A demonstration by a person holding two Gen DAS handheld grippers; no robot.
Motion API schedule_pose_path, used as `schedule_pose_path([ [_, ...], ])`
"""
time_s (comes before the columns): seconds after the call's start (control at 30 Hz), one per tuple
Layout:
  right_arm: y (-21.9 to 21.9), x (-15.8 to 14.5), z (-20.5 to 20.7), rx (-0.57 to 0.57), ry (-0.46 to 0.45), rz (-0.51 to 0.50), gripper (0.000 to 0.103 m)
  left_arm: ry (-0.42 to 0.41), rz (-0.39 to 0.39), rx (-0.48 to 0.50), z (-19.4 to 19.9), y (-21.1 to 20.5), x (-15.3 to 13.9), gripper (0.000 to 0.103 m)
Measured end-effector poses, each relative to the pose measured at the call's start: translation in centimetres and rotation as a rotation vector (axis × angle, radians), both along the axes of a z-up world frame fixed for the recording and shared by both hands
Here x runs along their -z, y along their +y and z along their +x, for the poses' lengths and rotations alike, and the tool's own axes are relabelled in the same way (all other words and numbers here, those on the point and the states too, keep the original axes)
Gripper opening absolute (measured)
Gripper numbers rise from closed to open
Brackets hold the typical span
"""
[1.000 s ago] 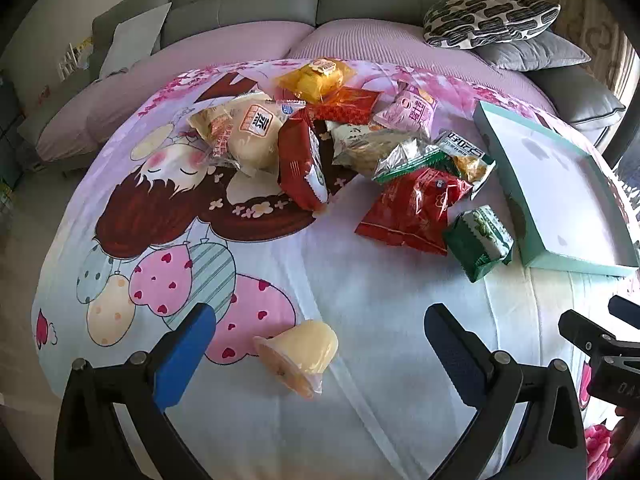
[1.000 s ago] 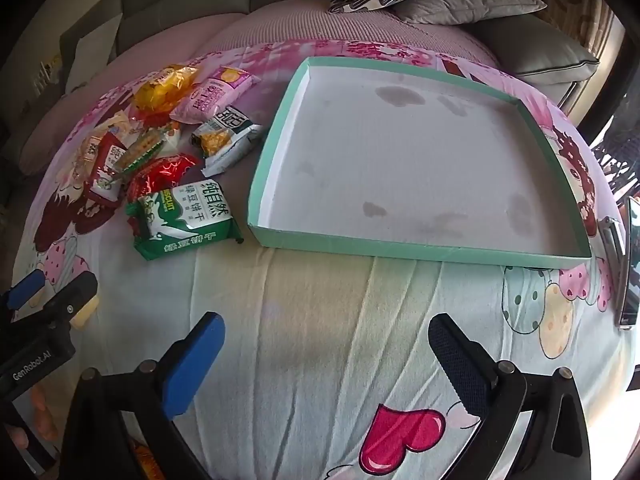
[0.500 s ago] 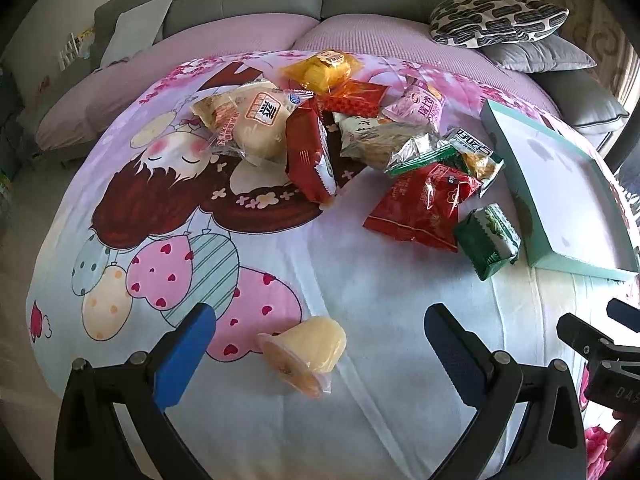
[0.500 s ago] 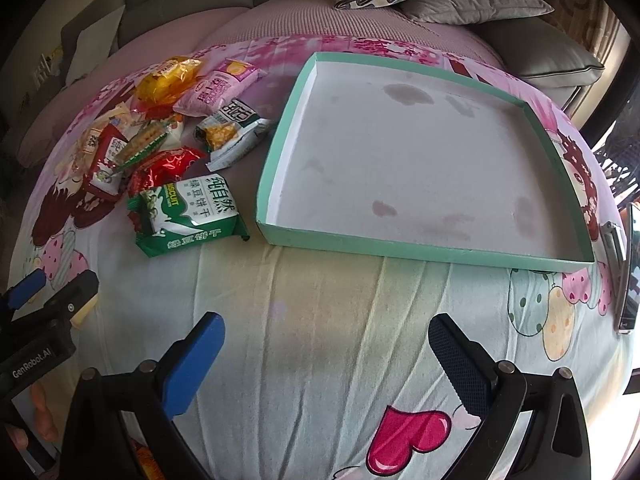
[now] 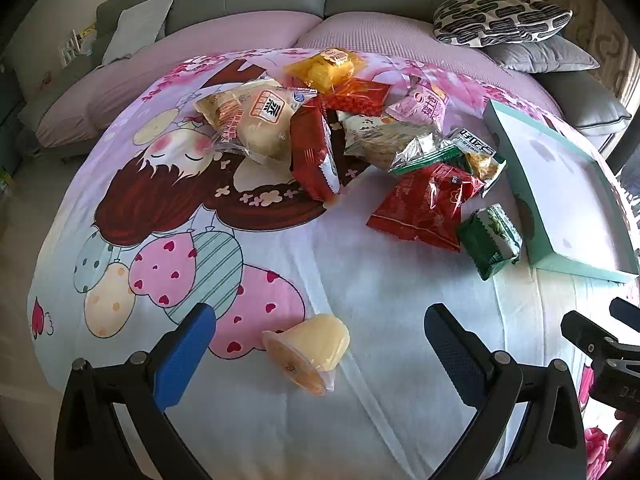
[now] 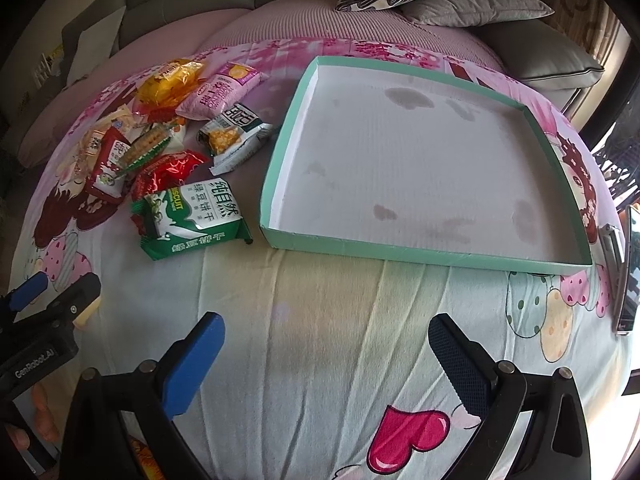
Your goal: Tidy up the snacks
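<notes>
Both tools hover low over the bed, and both are spread wide with nothing between the pads. The left tool [image 5: 320, 344] frames a jelly cup [image 5: 306, 350] lying on its side on the cartoon bedsheet [image 5: 360, 280], sealed lid toward the camera and slightly right, rounded base pointing away toward the snack pile. The cup sits between the blue pads, touching neither.

Beyond it, well apart, the snack pile [image 5: 352, 136] sprawls across the printed girl's face: a yellow packet [image 5: 326, 66] at the far end, a pale bun wrapper [image 5: 260, 120], a dark red packet [image 5: 312, 156] lying lengthwise toward the camera, a shiny red packet [image 5: 424, 204] and a green biscuit packet [image 6: 192, 218] nearest the tray. In the right wrist view that green packet reads "BISCUIT" plus large Chinese characters, its long axis running left to right, just beside the tray's near-left corner.

The right tool [image 6: 326, 356] looks out over bare sheet toward the teal-rimmed tray [image 6: 424, 256], whose white floor is stained and holds no snacks. A pink packet [image 6: 222, 90] and a dark packet [image 6: 234, 134] lie just left of the tray wall. A phone-like slab [image 6: 628, 268] rests on the far right edge. The left tool's body shows "GenRobot.AI" in the right wrist view. Patterned and grey cushions [image 5: 516, 28] sit behind.
</notes>
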State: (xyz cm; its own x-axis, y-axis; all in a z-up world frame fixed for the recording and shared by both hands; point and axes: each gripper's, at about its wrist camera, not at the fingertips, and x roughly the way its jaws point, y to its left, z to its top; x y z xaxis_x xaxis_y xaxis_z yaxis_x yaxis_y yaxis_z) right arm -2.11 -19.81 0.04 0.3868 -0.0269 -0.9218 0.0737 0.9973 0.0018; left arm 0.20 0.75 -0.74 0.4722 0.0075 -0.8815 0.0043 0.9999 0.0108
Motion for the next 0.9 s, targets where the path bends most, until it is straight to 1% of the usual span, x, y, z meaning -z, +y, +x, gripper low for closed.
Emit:
schedule_pose_path([
  [0.43, 0.6, 0.1, 0.2, -0.016, 0.000, 0.010, 0.103, 0.016, -0.001, -0.015, -0.1, 0.4, 0.5, 0.103],
  [0.53, 1.4, -0.3, 0.4, -0.062, -0.022, 0.025, 0.103, 0.020, 0.002, -0.023, -0.3, 0.8, 0.7, 0.103],
  [0.63, 2.5, -0.9, 0.7, -0.114, -0.053, 0.036, 0.103, 0.022, -0.012, -0.032, -0.5, 1.3, 0.9, 0.103],
  [0.73, 3.7, -1.5, 1.2, -0.170, -0.088, 0.069, 0.103, 0.032, -0.008, -0.040, -0.6, 1.7, 1.1, 0.102],
  [0.8, 4.6, -1.8, 1.5, -0.206, -0.112, 0.065, 0.103, 0.041, -0.020, -0.045, -0.5, 1.9, 1.4, 0.098],
  [0.83, 5.2, -1.9, 1.7, -0.227, -0.123, 0.054, 0.103, 0.042, -0.029, -0.046, -0.5, 2.0, 1.6, 0.092],
  [0.87, 5.6, -1.9, 1.9, -0.237, -0.128, 0.046, 0.103, 0.048, -0.035, -0.045, -0.4, 2.1, 1.7, 0.088],
  [0.9, 6.1, -1.8, 2.1, -0.254, -0.130, 0.034, 0.102, 0.057, -0.037, -0.044, -0.3, 2.2, 1.9, 0.088],
])
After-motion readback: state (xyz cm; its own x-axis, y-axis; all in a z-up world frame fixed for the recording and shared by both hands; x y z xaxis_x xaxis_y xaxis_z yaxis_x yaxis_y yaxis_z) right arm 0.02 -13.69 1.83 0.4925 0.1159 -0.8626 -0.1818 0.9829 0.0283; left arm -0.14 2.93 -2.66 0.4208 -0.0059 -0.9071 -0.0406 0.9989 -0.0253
